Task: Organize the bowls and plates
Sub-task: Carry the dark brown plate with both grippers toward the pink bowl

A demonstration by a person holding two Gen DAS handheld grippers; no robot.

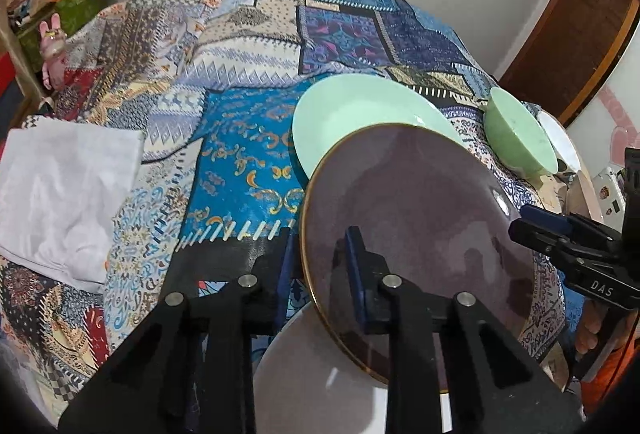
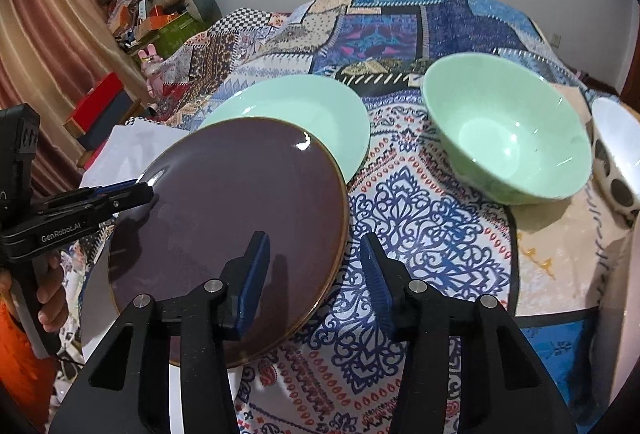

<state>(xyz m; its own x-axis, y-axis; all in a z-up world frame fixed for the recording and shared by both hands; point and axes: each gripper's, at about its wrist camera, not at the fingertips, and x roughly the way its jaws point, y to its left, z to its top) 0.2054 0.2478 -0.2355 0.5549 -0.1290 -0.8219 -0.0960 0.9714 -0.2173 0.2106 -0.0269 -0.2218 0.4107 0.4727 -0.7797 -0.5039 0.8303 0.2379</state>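
Two grippers straddle opposite rims of the dark purple plate [image 2: 224, 218], which sits tilted near the front of the patterned cloth [image 1: 240, 162], overlapping the mint plate [image 1: 352, 114] behind and a white plate [image 1: 288, 366] below; the green bowl [image 2: 508, 138] stands to the right. The left gripper [image 1: 320, 254] has a finger either side of the left rim, jaws narrow, though actual pad contact I cannot tell. The right gripper [image 2: 316, 270] stands apart, straddling the right rim without pinching. Glazed, stiff and probably heavy, the plate looks slippery and breakable, so opposite rim edges seem the sensible hold.
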